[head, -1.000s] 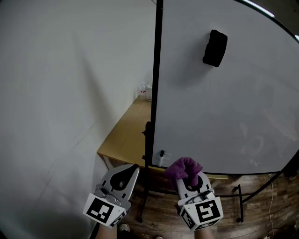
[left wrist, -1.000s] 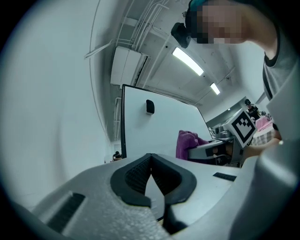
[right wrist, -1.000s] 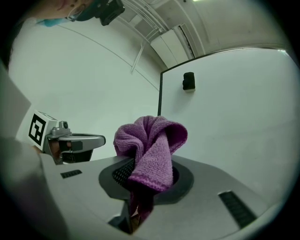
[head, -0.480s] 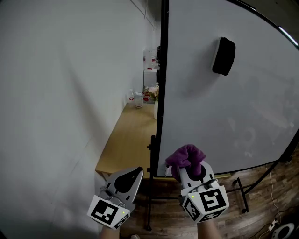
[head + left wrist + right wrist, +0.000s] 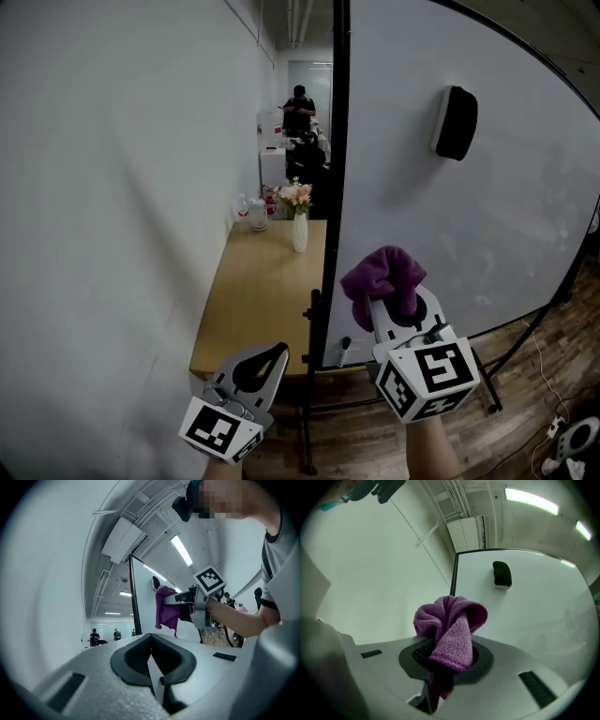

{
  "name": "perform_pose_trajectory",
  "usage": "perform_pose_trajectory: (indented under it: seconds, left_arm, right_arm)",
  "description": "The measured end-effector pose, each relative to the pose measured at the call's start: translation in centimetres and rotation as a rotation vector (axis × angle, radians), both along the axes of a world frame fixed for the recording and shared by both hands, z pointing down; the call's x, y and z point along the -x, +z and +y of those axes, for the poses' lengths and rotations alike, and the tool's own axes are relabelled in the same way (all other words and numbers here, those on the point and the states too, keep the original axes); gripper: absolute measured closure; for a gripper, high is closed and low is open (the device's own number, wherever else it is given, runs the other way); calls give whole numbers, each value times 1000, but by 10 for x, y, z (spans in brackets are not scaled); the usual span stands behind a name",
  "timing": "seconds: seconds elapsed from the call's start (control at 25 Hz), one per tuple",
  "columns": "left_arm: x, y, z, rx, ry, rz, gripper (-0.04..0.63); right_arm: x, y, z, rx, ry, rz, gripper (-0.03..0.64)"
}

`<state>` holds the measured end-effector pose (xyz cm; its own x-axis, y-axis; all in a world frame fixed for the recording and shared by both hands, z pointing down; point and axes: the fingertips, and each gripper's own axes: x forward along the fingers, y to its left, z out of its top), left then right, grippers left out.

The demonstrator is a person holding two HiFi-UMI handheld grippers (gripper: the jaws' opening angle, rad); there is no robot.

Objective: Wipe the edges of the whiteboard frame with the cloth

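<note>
- so the right hand-held gripper (image 5: 392,305) is clamped on the purple cloth (image 5: 382,274), which bunches up above its jaws
- the cloth sits in front of the lower left part of the whiteboard (image 5: 469,234), just right of the black frame edge (image 5: 336,169); honestly can't tell if it's touching the board
- the left hand-held gripper (image 5: 262,361) is lower down, left of that frame edge, jaws together with nothing in them
- a black eraser (image 5: 457,122) is stuck high up on the whiteboard
- past the whiteboard's left edge there's a wooden table (image 5: 253,300) against the wall, with a white vase of flowers (image 5: 298,225) on it
</note>
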<state>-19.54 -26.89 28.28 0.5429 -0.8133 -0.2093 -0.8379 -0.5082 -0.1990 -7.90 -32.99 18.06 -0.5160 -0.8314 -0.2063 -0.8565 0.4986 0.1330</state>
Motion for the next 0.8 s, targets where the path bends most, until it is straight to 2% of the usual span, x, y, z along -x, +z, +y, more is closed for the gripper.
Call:
perform_pose_trajectory:
  seconds: [0.32,0.8]
  left_arm:
    - [18,3,-18,4,73,1,578]
    - [37,0,-39,-7,146,24,578]
  right_arm:
    - [12,-59,-11,-82,67,-3,554]
    - [37,-123,-25,-136,89,-7,554]
